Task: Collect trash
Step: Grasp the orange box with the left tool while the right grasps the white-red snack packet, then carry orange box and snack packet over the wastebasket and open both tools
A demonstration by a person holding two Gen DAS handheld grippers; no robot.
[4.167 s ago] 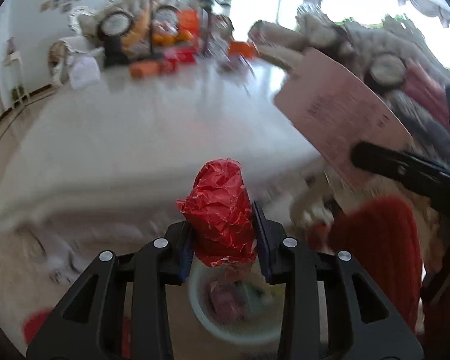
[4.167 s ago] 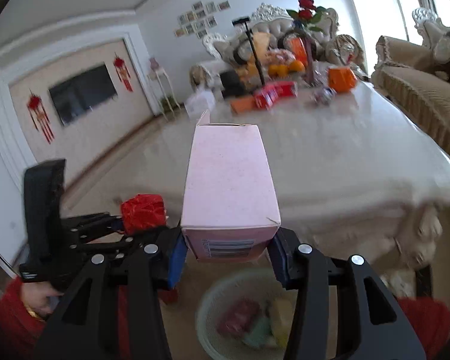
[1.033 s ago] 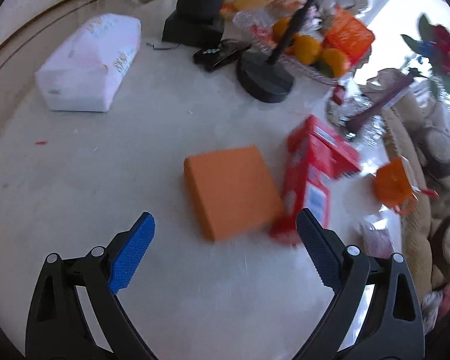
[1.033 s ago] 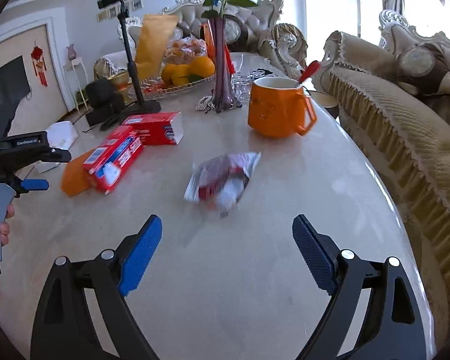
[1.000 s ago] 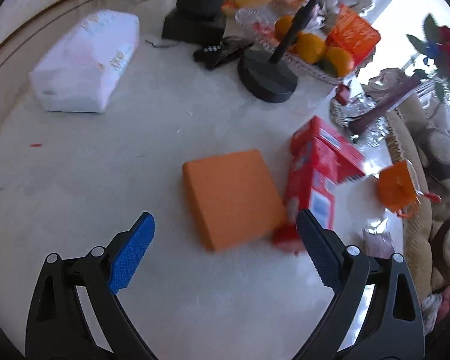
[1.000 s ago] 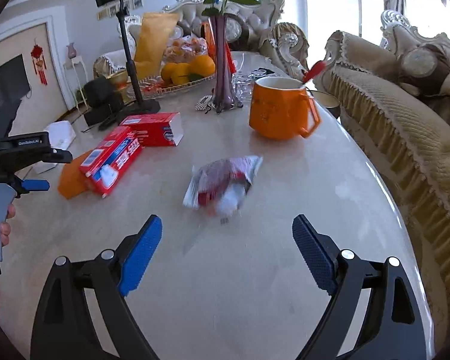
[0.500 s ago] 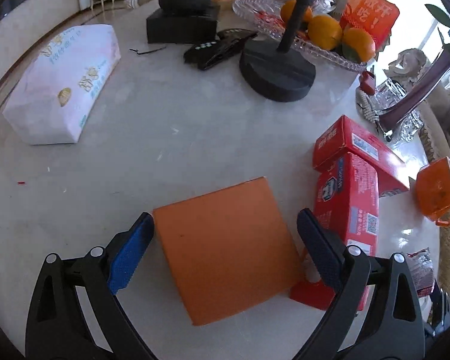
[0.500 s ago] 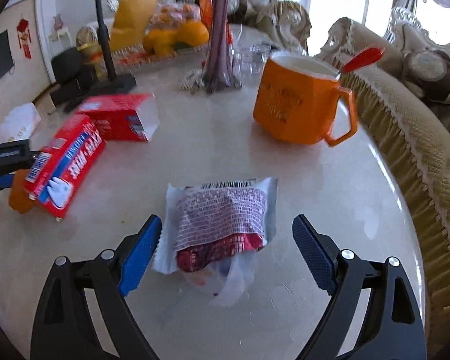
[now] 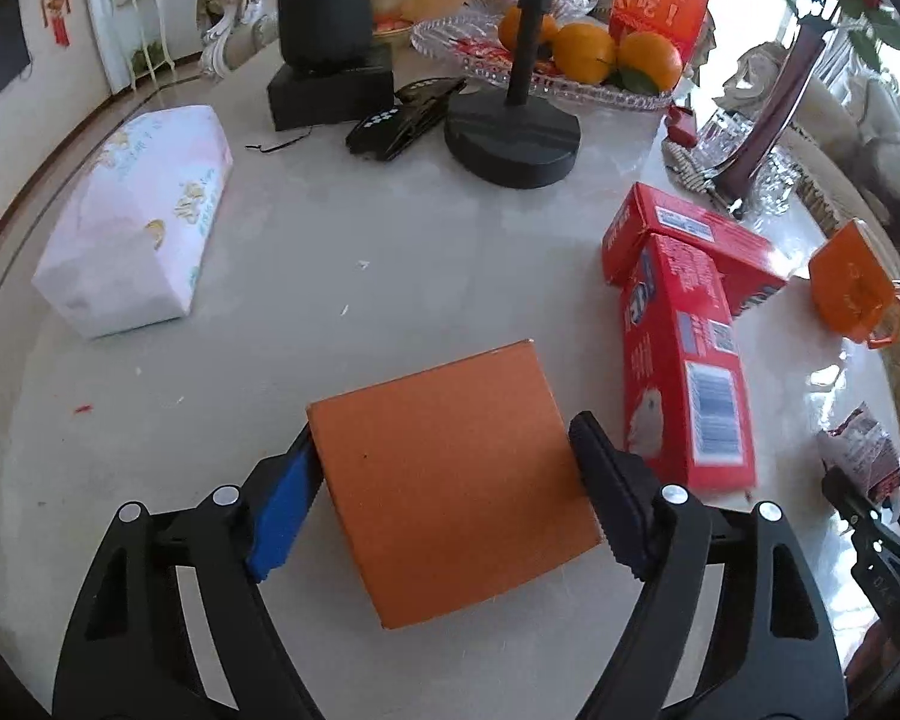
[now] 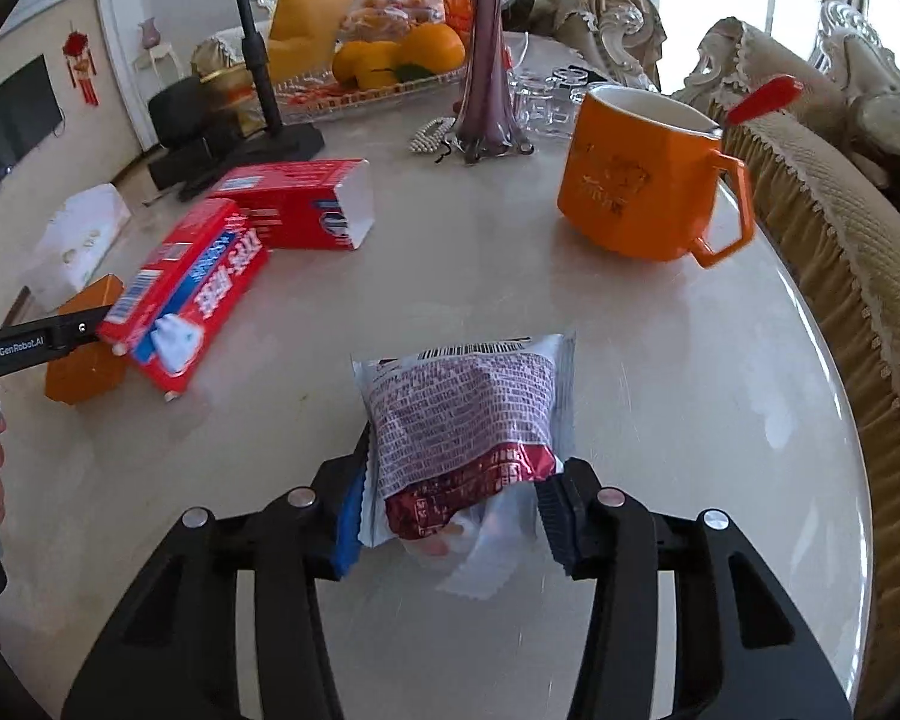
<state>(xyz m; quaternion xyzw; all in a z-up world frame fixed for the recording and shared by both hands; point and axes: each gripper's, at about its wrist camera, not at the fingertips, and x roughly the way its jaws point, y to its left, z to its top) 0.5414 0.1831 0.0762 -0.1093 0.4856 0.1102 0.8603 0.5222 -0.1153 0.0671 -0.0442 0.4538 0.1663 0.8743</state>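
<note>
The left gripper (image 9: 444, 483) hangs over the pale marble table (image 9: 390, 252) with its jaws closing around a flat orange box (image 9: 450, 480); the blue pad (image 9: 285, 504) on one side and the black pad on the other both meet the box's edges, so the box, lying flat on the table, is caught between them; just beside it on the right lie two red cartons (image 9: 684, 360), one across the other, and further right stands an orange mug (image 9: 852, 294); a white tissue pack (image 9: 138, 222) lies well apart to the left, and a black stand base (image 9: 510, 138) sits before a glass tray of oranges (image 9: 594, 54). The right gripper (image 10: 450, 504) has its jaws closing on a crinkled snack wrapper (image 10: 462, 420), silver and red with dense print; the pads press the wrapper's lower part from both sides while it rests on the table near the front edge; the orange mug (image 10: 642, 180) stands beyond it to the right, a dark vase (image 10: 486, 60) behind.
</note>
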